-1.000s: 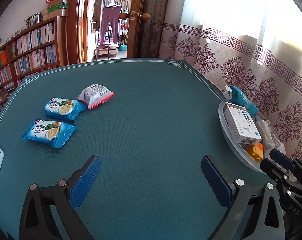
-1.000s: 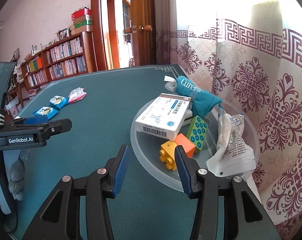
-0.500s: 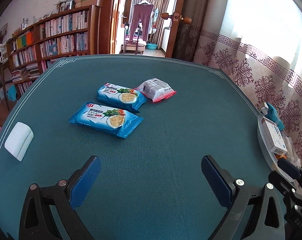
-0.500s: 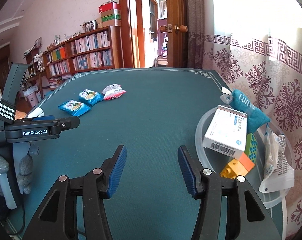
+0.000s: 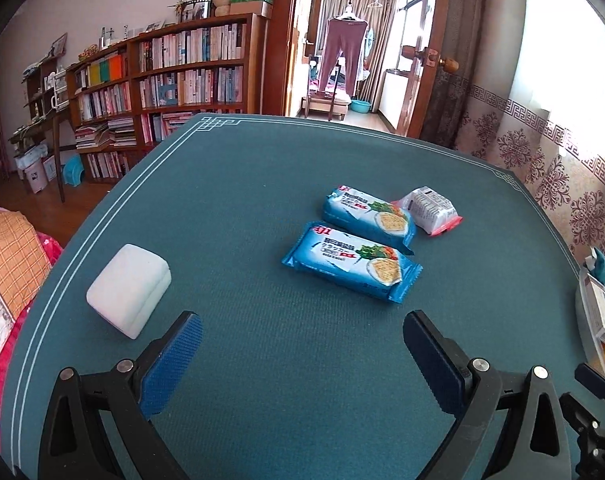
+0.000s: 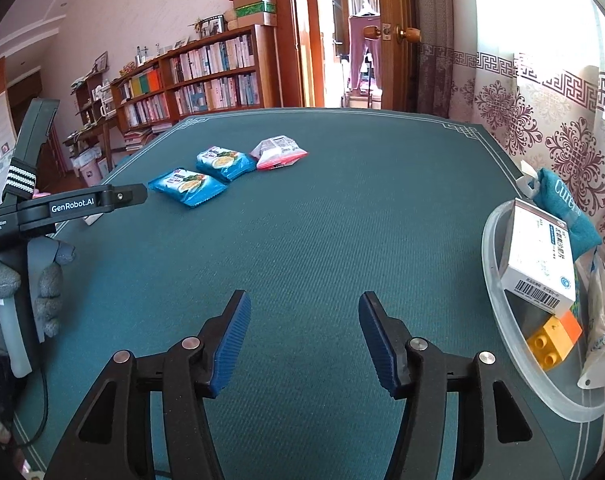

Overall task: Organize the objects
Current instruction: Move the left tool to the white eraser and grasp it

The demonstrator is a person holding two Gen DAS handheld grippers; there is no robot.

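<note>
Two blue cracker packets lie side by side on the green table: the nearer packet point(image 5: 352, 261) point(image 6: 187, 185) and the farther packet point(image 5: 367, 214) point(image 6: 224, 164). A white-and-red snack bag point(image 5: 432, 210) point(image 6: 277, 153) rests just right of them. A white block point(image 5: 129, 289) lies at the left table edge. My left gripper point(image 5: 302, 354) is open and empty, a short way in front of the nearer packet. My right gripper point(image 6: 302, 338) hovers over bare cloth with its jaws opening and nothing between them. A clear tray point(image 6: 492, 276) at the right holds a white box point(image 6: 540, 260), toy bricks point(image 6: 552, 338) and a teal pouch point(image 6: 570, 208).
The left gripper's body and a gloved hand point(image 6: 42, 280) fill the left of the right wrist view. A patterned curtain point(image 6: 542, 120) hangs along the table's right side. A bookshelf point(image 5: 174, 80) and an open doorway point(image 5: 342, 60) stand beyond the far edge.
Both views have swung left: the packets moved toward the centre, the tray slid to the right edge. The white block came into the left wrist view. The right jaws have spread wider.
</note>
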